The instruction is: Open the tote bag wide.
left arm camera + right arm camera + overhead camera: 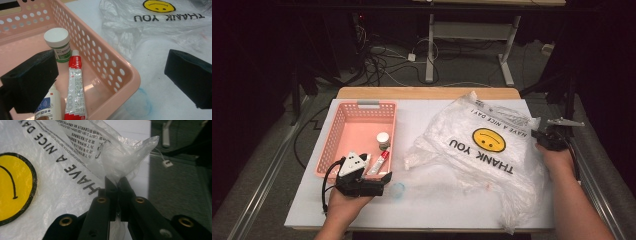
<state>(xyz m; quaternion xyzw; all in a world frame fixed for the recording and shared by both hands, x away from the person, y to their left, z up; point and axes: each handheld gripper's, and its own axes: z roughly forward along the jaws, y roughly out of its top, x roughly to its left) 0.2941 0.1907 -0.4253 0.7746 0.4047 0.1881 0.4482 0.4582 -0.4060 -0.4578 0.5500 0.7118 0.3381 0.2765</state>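
Firmly right gripper [116, 181] pinches plastic bag [62, 170] edge.

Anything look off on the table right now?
Nothing damaged or spilled. The plastic bag lies crumpled, its print upside down from the high view, one corner pinched in the right tongs. A faint blue ring marks the table beside the basket.

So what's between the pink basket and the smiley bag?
Just bare white table, seen in the high view. The basket and the bag lie apart.
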